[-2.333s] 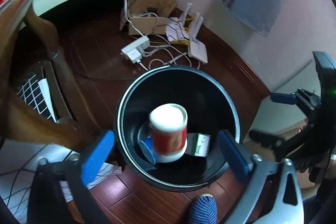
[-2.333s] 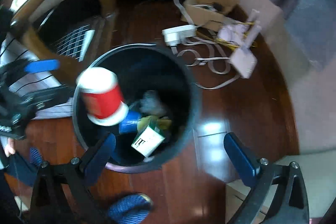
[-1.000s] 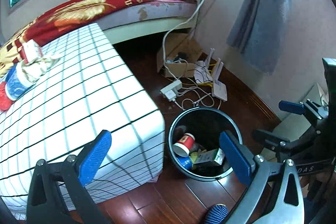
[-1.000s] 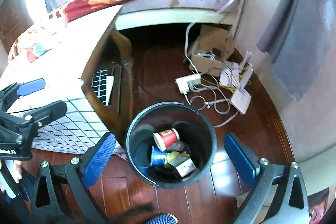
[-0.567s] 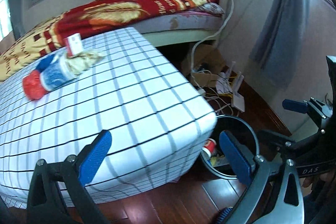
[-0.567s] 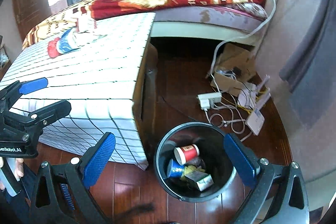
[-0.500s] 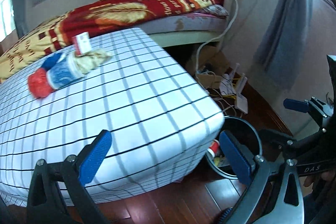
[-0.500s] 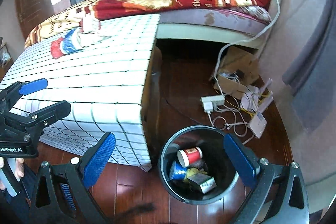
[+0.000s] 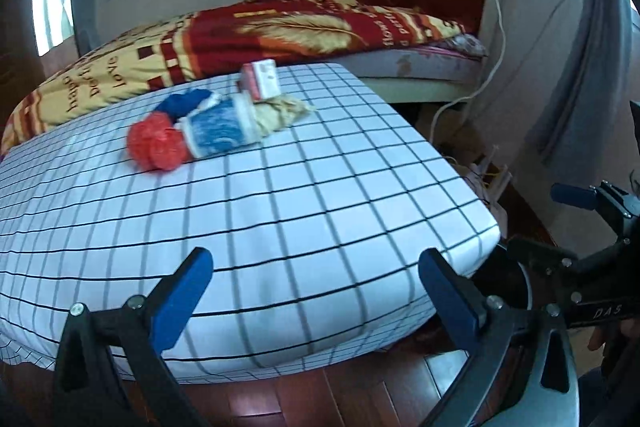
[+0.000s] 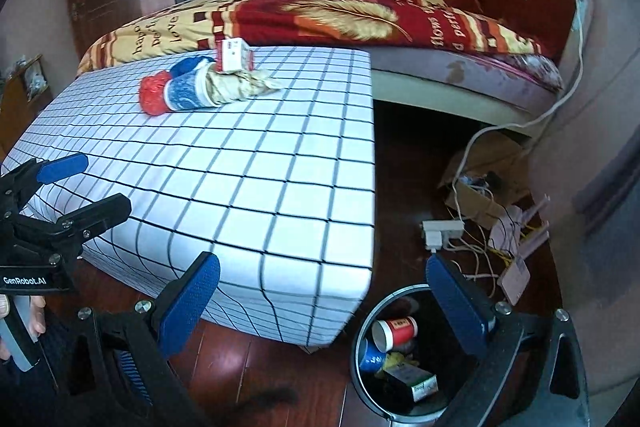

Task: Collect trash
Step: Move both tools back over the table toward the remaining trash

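On the checked tablecloth (image 9: 280,195) lies a cluster of trash: a red crumpled ball (image 9: 158,143), a blue-and-white cup (image 9: 218,131), a yellowish wrapper (image 9: 280,109), a small red-and-white box (image 9: 262,79) and a blue item (image 9: 182,103). The cluster also shows in the right wrist view, with the cup (image 10: 186,95) and the box (image 10: 234,55). The black bin (image 10: 360,375) stands on the floor at the table's right corner and holds a red cup (image 10: 396,331) and a carton (image 10: 414,383). My left gripper (image 9: 316,293) is open and empty over the table's near edge. My right gripper (image 10: 324,295) is open and empty above the bin's left rim.
A bed with a red and yellow blanket (image 10: 340,11) lies behind the table. A cardboard box (image 10: 482,183), a power strip (image 10: 442,229), cables and a router (image 10: 516,277) lie on the wooden floor right of the table. A grey curtain (image 9: 600,39) hangs at the right.
Both grippers have risen from over the bin and turned toward the table. The red cup dropped from the left gripper into the bin. The trash cluster on the table now appears nearer.
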A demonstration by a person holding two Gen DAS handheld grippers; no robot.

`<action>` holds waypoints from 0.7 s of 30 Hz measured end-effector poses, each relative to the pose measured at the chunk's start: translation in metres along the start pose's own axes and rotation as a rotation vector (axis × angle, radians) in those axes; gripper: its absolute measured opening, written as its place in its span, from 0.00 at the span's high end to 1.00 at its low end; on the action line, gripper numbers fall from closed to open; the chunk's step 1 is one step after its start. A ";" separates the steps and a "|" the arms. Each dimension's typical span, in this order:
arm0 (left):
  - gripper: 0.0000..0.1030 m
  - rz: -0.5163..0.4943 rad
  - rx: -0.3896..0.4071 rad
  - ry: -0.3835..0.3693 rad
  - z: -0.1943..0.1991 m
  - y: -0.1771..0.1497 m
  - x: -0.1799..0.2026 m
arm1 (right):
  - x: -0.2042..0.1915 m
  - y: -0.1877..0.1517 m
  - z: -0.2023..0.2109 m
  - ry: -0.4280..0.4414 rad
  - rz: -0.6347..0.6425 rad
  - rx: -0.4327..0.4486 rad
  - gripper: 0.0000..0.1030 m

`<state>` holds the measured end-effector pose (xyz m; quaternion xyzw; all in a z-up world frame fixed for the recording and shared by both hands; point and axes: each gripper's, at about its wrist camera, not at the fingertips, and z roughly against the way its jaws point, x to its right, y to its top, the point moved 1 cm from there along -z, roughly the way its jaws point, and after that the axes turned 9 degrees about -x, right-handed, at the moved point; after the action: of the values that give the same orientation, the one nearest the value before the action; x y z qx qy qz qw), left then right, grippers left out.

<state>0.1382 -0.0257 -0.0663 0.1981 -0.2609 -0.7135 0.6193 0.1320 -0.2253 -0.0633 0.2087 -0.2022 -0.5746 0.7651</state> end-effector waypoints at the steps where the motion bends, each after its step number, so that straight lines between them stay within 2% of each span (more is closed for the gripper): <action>1: 0.00 0.004 0.003 0.004 0.002 0.000 -0.005 | -0.004 0.003 -0.001 0.003 0.007 0.002 0.00; 8: 0.00 0.047 0.021 0.041 0.010 -0.001 -0.038 | -0.035 0.025 -0.005 0.018 0.055 0.021 0.00; 15: 0.00 0.095 0.022 0.087 0.007 -0.001 -0.076 | -0.057 0.049 -0.013 0.028 0.046 0.052 0.00; 19: 0.00 0.135 0.021 0.095 0.003 0.001 -0.099 | -0.069 0.066 -0.020 0.063 0.046 0.110 0.00; 21: 0.00 0.162 0.012 0.094 0.000 0.003 -0.112 | -0.078 0.075 -0.024 0.064 0.068 0.110 0.00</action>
<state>0.1583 0.0849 -0.0691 0.2133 -0.2507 -0.6496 0.6853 0.1849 -0.1292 -0.0475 0.2617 -0.2161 -0.5294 0.7775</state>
